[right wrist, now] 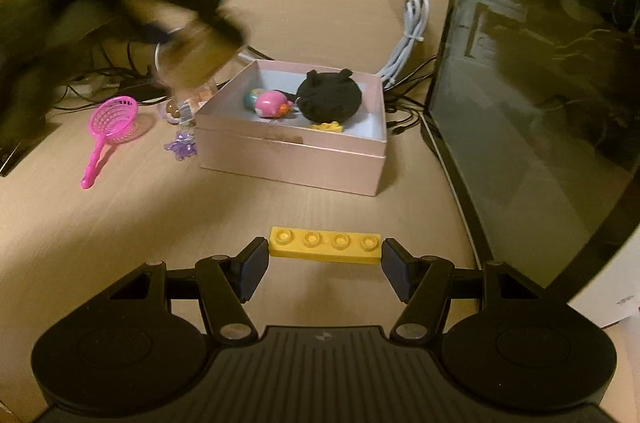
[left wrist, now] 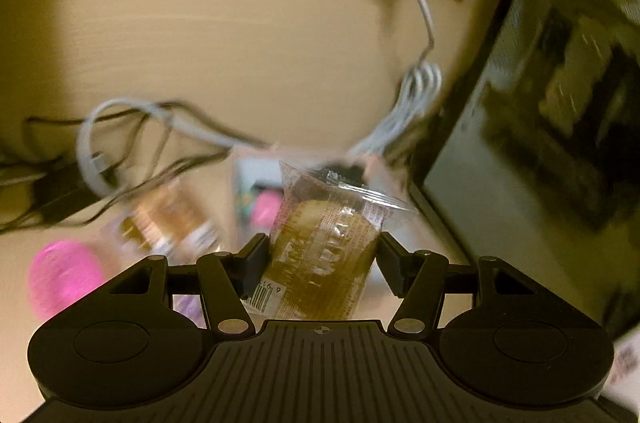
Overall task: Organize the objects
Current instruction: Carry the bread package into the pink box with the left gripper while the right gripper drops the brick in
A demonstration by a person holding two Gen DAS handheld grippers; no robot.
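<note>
My left gripper (left wrist: 322, 259) is shut on a clear-wrapped brown snack packet (left wrist: 320, 255) and holds it in the air; it shows blurred above the box's left corner in the right wrist view (right wrist: 192, 59). My right gripper (right wrist: 324, 259) brackets a yellow four-stud brick (right wrist: 325, 246) on the table, jaws at both ends; contact is unclear. The pink open box (right wrist: 288, 151) holds a black plush (right wrist: 329, 97), a pink toy (right wrist: 272, 104) and a small yellow piece (right wrist: 328, 127).
A pink toy strainer (right wrist: 112, 127), a purple trinket (right wrist: 182, 145) and another wrapped snack (right wrist: 180, 109) lie left of the box. Cables (right wrist: 412, 31) run behind it. A dark glass-sided case (right wrist: 540, 83) stands at the right.
</note>
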